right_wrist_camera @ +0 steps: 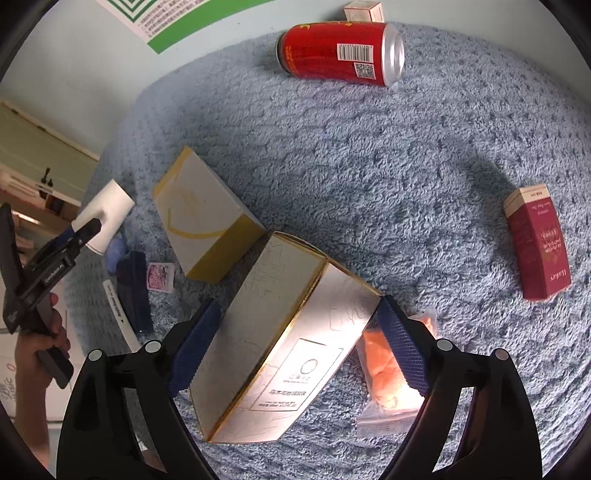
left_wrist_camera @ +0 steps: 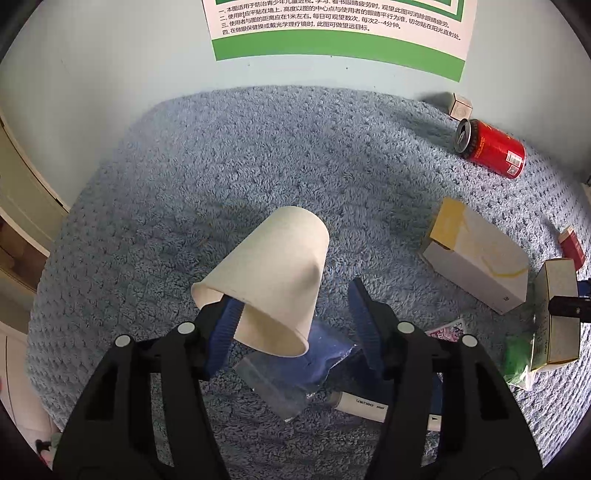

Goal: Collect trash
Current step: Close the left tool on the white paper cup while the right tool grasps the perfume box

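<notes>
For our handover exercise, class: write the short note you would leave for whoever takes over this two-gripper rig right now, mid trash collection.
Left gripper: open; its left finger sits inside the rim of the paper cup, so the cup hangs on one finger only, not clamped.
Right gripper: shut on the gold-edged box, lifted and tilted.
On the blue rug: red can on its side, white and yellow box, dark red carton, orange packet, small box by the wall, pen, clear bag.
No bin is in view, so nothing shows as deposited yet.
Left: secure the cup, drop both items, collect the rest.
</notes>
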A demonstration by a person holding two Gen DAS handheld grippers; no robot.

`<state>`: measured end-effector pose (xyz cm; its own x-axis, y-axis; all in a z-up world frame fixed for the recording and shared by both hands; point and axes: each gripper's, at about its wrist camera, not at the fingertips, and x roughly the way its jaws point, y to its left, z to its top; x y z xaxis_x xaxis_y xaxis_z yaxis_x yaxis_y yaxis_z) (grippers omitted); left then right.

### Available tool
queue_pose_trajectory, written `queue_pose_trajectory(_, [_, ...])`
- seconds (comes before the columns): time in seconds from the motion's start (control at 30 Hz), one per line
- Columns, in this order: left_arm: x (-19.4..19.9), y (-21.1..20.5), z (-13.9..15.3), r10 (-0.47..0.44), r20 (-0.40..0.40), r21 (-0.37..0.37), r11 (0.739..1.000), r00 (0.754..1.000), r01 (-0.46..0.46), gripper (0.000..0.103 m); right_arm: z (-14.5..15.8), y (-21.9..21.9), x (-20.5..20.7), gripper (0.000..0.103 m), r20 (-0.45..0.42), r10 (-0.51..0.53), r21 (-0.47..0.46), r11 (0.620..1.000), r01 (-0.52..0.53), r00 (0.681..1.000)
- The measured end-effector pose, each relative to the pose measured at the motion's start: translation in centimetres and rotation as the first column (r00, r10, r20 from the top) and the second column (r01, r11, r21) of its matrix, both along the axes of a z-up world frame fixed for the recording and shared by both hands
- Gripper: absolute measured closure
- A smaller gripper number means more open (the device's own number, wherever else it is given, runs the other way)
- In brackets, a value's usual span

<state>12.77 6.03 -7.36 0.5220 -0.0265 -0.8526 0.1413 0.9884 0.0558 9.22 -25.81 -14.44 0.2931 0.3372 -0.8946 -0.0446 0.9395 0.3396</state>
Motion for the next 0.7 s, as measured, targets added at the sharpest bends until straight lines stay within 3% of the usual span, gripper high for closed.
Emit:
queue_pose_trajectory(0.07, [-0.1,0.5,-0.1,0.005,-0.001,-0.041,0.999,1.000,-0.005,0.046,-0.1,-0.1,-0.3,0.015,-0.003,-0.008,0.014,1.000,0.008,1.000])
queue_pose_trajectory(0.1, [-0.1,0.8,-0.2,0.003,-0.013,-0.080,0.997,1.000,-0.004,0.053,-0.2,-0.1,-0.4,0.015,-0.004,-0.007,0.018,1.000,0.007,1.000])
queue_pose_trajectory(0.13, [0.1,1.1,-0.4,0.002,-0.024,-0.105,0.995,1.000,-0.004,0.078,-0.2,-0.1,-0.5,0.015,0.001,-0.008,0.015,1.000,0.008,1.000])
queue_pose_trajectory(0.17, [0.2,1.1,-0.7,-0.002,-0.038,-0.113,0.994,0.999,-0.002,0.091,-0.3,0.0,-0.5,0.016,-0.002,-0.006,0.017,1.000,0.006,1.000])
queue_pose_trajectory(0.3, [0.4,0.9,-1.2,-0.023,-0.053,-0.141,0.990,0.998,0.016,0.101,-0.6,0.7,-0.3,0.029,-0.026,-0.005,0.063,0.998,0.006,1.000])
queue_pose_trajectory(0.37, [0.2,0.9,-1.1,-0.021,-0.043,-0.152,0.988,0.999,0.015,0.101,-0.7,1.2,-0.3,0.048,-0.027,0.014,0.060,0.998,-0.013,1.000])
queue_pose_trajectory(0.43, [0.2,1.0,-1.1,-0.031,-0.048,-0.184,0.983,0.998,0.021,0.101,-0.5,1.9,-0.3,0.049,-0.015,0.032,0.052,0.998,-0.031,0.999])
queue_pose_trajectory(0.7, [-0.8,1.3,0.7,-0.037,-0.009,-0.196,0.980,0.999,0.034,0.101,2.1,2.6,-0.3,0.050,0.051,0.074,0.028,0.997,-0.075,0.996])
